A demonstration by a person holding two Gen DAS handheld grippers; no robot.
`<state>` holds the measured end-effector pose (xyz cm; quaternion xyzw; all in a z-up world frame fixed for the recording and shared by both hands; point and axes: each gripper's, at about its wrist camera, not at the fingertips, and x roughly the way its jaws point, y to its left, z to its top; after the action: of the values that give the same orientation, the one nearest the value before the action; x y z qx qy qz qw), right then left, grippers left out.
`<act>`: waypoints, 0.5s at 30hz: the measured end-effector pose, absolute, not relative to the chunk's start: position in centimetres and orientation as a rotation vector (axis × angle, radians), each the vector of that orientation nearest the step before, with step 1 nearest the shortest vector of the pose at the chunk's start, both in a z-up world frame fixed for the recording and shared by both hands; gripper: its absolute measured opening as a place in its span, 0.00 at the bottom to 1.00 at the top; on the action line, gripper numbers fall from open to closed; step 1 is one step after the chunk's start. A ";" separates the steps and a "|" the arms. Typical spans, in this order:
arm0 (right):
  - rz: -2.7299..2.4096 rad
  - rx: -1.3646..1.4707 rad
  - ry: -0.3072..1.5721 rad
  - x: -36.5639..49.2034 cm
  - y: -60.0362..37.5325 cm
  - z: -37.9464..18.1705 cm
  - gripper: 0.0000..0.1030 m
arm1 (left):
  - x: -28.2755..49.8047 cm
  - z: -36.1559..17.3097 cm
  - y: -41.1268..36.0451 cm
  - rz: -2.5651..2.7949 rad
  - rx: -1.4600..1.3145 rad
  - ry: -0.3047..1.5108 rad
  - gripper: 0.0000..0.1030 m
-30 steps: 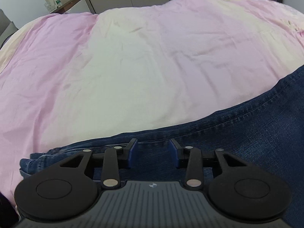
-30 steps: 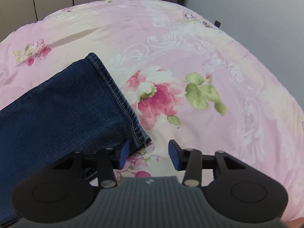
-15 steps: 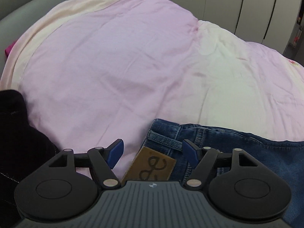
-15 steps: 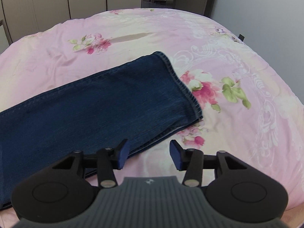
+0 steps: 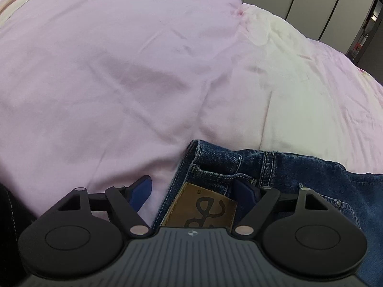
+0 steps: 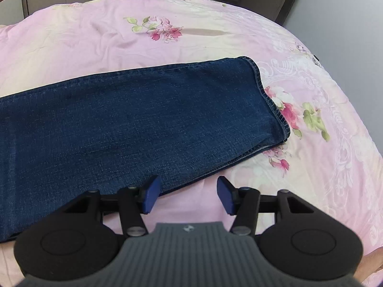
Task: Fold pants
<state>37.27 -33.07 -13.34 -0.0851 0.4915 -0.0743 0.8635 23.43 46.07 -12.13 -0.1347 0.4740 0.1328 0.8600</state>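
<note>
the jeans (image 6: 143, 124) lie flat along the bed (image 5: 119, 71), left claw (image 5: 194, 191) opening around the waistband (image 5: 215, 165), right claw (image 6: 188, 196) opening empty by the hem, probably to fold lengthwise.

My left hand-held gripper (image 5: 195, 192) hung over the jeans (image 5: 299, 174) on the pink bedspread (image 5: 119, 71), jaws opening wide. The waistband corner and brown leather patch (image 5: 203, 209) lay between the blue pads (image 5: 141, 191), unpressed.
</note>
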 end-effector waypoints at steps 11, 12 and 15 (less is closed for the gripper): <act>-0.217 0.072 0.988 38.5 -37.3 -13.9 0.50 | 24.8 -12.2 43.5 0.363 -0.309 1.061 0.52; -0.233 0.118 0.975 38.6 -38.3 -13.6 0.50 | 24.9 -11.9 43.1 0.379 -0.284 1.069 0.51; -0.278 0.297 0.931 38.7 -42.2 -13.1 0.57 | 25.2 -11.3 41.8 0.420 -0.201 1.089 0.50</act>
<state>38.73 -42.23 -13.06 0.1422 0.4456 -0.1331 0.8738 25.17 41.78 -11.33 -0.0946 0.5133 0.1982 0.8296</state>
